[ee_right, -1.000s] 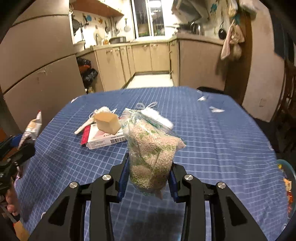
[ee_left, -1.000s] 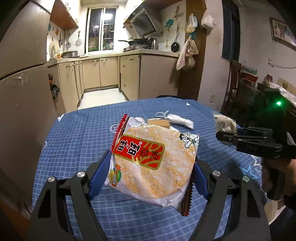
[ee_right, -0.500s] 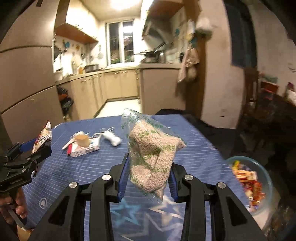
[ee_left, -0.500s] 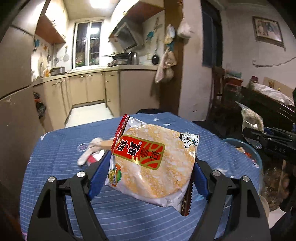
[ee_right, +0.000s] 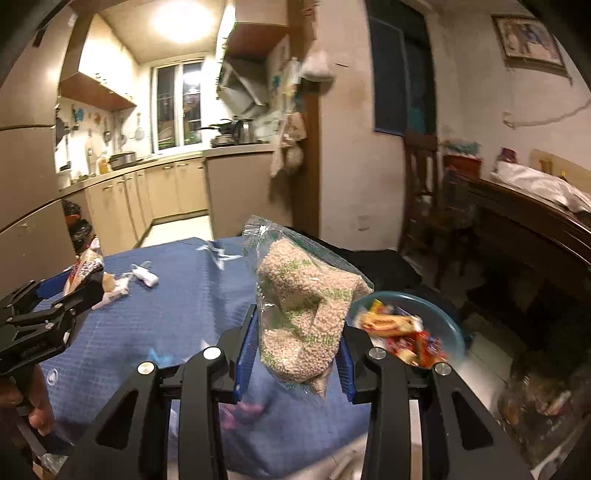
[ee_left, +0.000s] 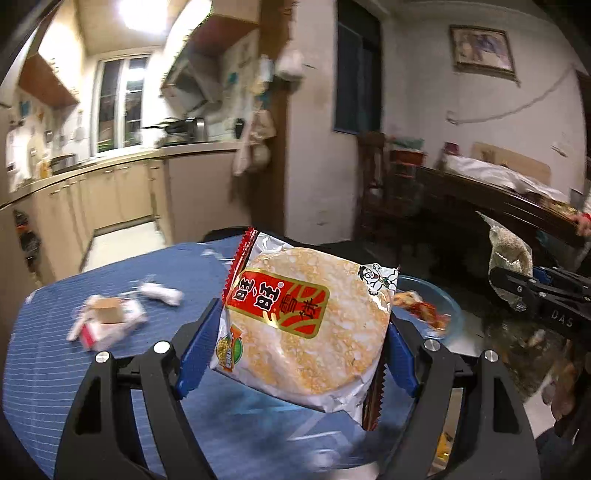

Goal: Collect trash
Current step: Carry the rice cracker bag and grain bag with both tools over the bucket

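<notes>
Jaws pinch cracker pack (ee_left: 306, 325) L, pellet bag (ee_right: 303, 314) R.

Blue checked tablecloth (ee_left: 66, 354), teal basin (ee_right: 448, 325)

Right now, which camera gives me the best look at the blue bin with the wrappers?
Right wrist: the blue bin shows its rim and wrappers, just beyond the pellet bag. In the left wrist view the rice cracker packet hides half of it.

Beige kitchen cabinets (ee_left: 122, 192), ceiling light (ee_right: 183, 16), window (ee_right: 177, 107).
</notes>
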Action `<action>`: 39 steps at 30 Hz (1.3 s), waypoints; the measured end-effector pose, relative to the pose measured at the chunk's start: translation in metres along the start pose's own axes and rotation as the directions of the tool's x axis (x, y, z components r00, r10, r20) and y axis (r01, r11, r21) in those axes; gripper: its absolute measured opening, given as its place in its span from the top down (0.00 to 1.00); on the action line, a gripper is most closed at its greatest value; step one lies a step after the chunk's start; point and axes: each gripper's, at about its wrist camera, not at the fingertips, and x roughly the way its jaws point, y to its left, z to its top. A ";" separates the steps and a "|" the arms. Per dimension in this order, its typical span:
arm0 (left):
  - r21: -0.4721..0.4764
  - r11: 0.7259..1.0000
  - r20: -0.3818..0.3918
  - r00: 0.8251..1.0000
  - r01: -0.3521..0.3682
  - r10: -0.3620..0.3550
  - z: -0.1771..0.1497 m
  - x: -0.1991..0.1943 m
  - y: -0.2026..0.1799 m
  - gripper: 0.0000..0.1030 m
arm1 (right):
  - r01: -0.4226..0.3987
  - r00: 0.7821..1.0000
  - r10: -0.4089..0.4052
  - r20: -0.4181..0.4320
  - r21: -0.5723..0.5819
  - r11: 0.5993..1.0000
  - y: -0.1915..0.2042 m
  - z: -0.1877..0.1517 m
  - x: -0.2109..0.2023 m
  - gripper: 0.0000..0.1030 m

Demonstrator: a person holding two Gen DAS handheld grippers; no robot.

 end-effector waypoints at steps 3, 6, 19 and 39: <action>0.025 0.998 -0.019 0.999 0.051 -0.051 -0.003 0.010 -0.034 0.27 | 0.052 0.998 -0.052 -0.025 0.028 0.998 -0.037 -0.018 -0.013 0.62; 0.054 0.992 -0.048 0.992 0.116 -0.114 -0.008 0.023 -0.072 0.27 | 0.095 0.995 -0.093 -0.048 0.057 0.994 -0.071 -0.035 -0.022 0.62; 0.117 0.946 -0.192 0.942 0.302 -0.276 -0.050 0.070 -0.190 0.27 | 0.213 0.962 -0.182 -0.203 0.142 0.967 -0.176 -0.110 -0.013 0.62; 0.089 0.923 -0.505 0.815 0.375 -0.283 -0.165 0.163 -0.270 0.27 | 0.255 0.821 -0.067 -0.567 0.259 0.932 -0.262 -0.268 0.076 0.62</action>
